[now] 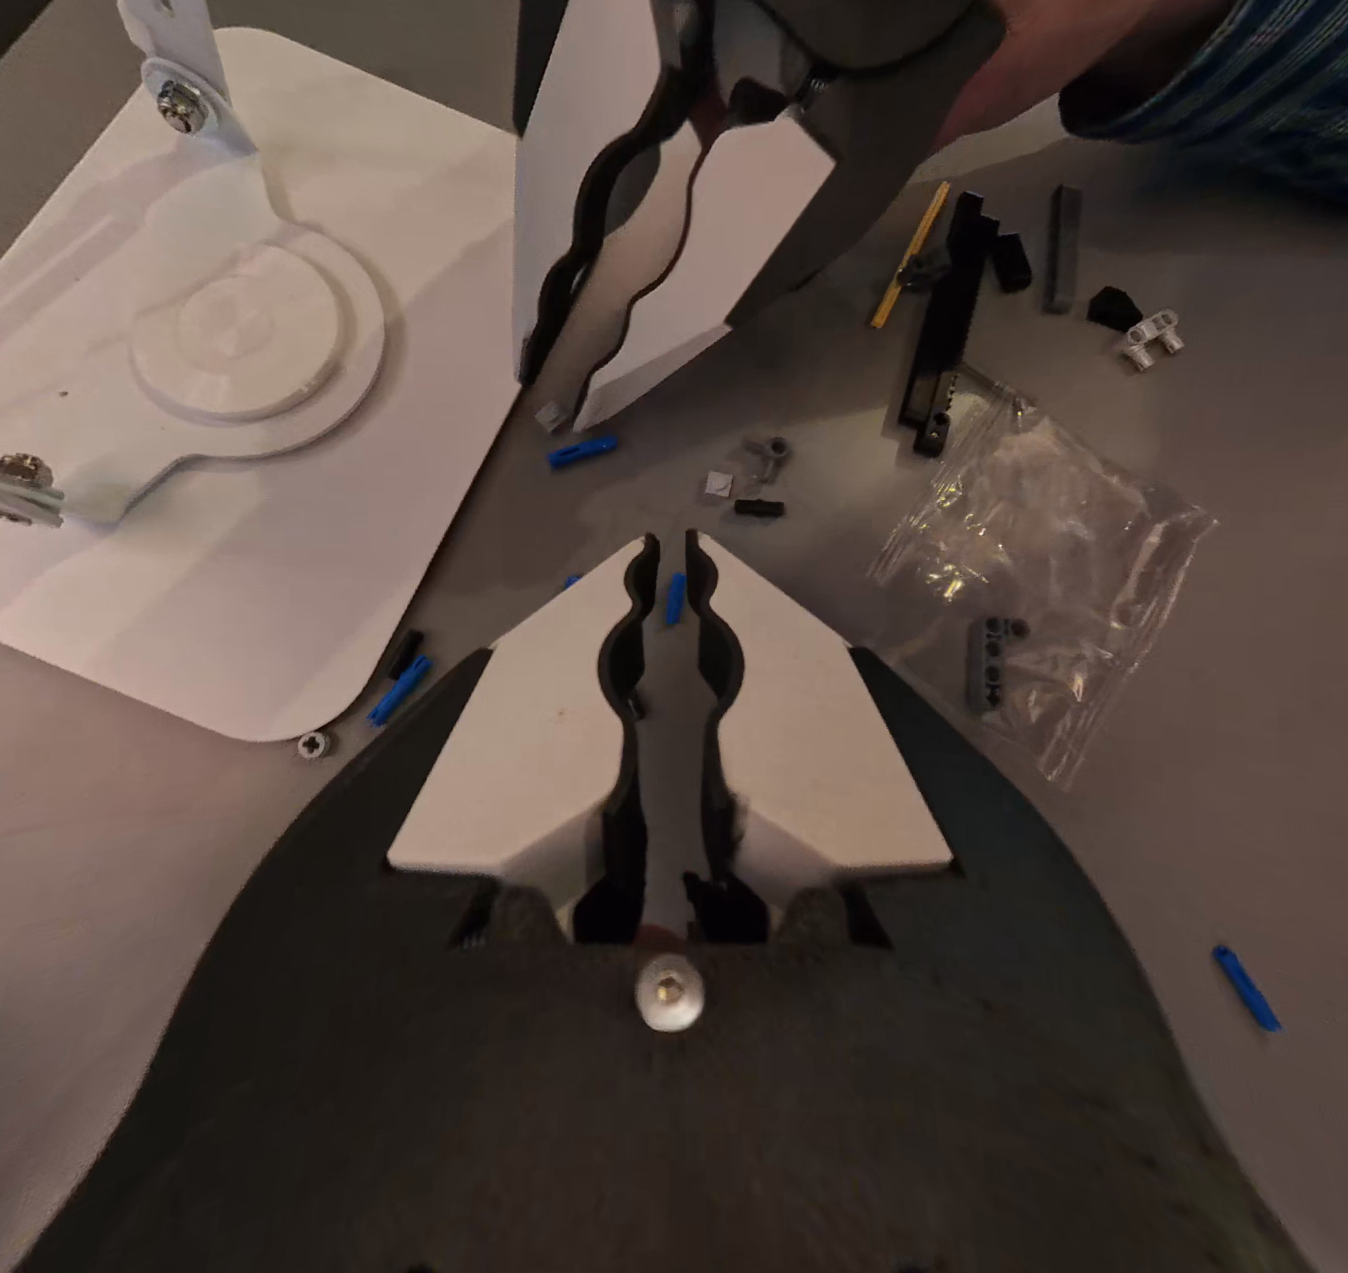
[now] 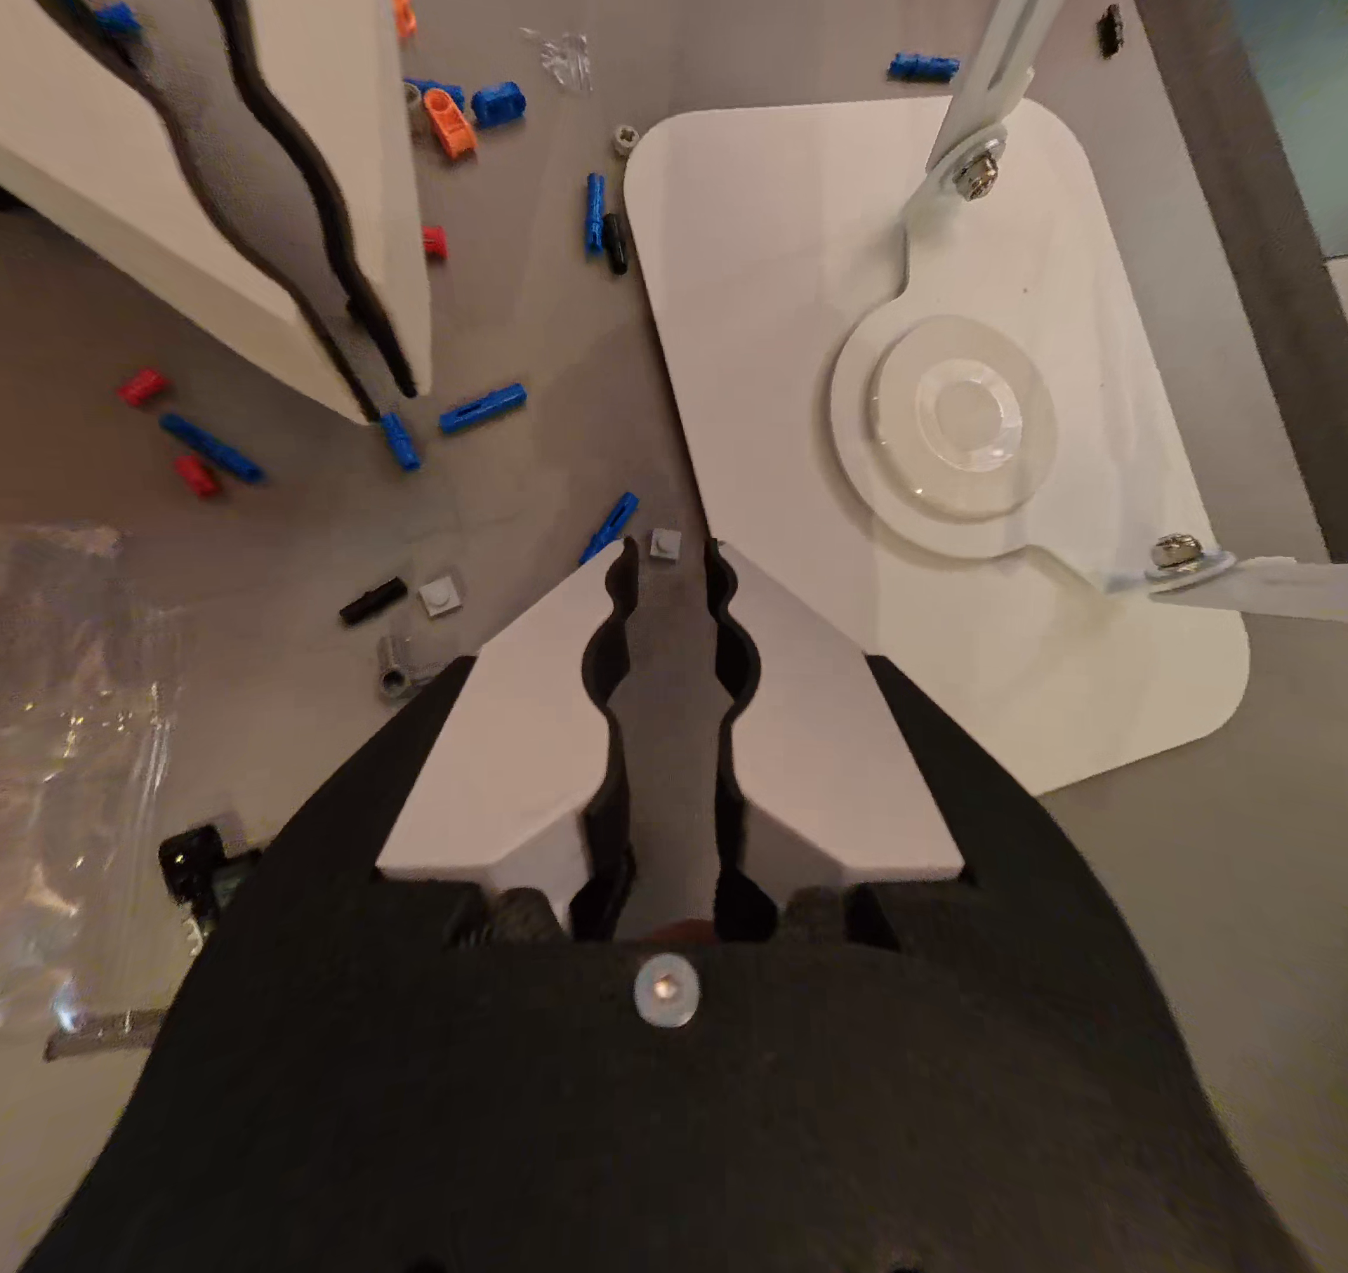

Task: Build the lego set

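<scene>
Loose lego parts lie on a grey table. In the right wrist view my right gripper (image 2: pixel 671 545) is open, with a small grey square tile (image 2: pixel 665 545) on the table between its fingertips. The left wrist view shows that gripper (image 1: pixel 554 399) from the front, tips down beside the tile (image 1: pixel 552 415). My left gripper (image 1: pixel 672 541) holds nothing, its jaws a narrow gap apart. A blue pin (image 1: pixel 675 600) lies on the table under that gap. It also shows at the left gripper's tips in the right wrist view (image 2: pixel 400 439).
A white base plate (image 1: pixel 219 581) with a stand lies beside both grippers (image 2: pixel 948 654). A clear plastic bag (image 1: pixel 1043 581), a long black beam (image 1: pixel 941 333), a yellow axle (image 1: pixel 912 253) and blue pins (image 2: pixel 481 408), red pieces (image 2: pixel 142 386) and orange pieces (image 2: pixel 448 118) are scattered about. My hands' fingertips stand some 7 centimetres from each other.
</scene>
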